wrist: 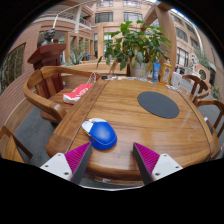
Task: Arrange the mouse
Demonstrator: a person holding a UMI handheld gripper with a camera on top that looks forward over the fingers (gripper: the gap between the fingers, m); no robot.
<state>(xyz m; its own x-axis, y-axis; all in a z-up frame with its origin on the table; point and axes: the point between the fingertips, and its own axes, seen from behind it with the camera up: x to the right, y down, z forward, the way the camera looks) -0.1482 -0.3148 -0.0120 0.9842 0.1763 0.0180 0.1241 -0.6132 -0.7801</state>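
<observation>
Hovering with gripper (111, 160) spread, line both fingers around the mouse (102, 134) just ahead before closing squarely.

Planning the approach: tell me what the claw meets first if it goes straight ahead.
Probably the blue mouse, just ahead of the open claw and slightly toward its left finger; depth is unclear. The dark round mouse pad lies farther on.

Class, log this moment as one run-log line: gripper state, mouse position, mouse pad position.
gripper: open, empty | blue mouse: on wooden table, just ahead of left finger | round mouse pad: beyond, bare
</observation>
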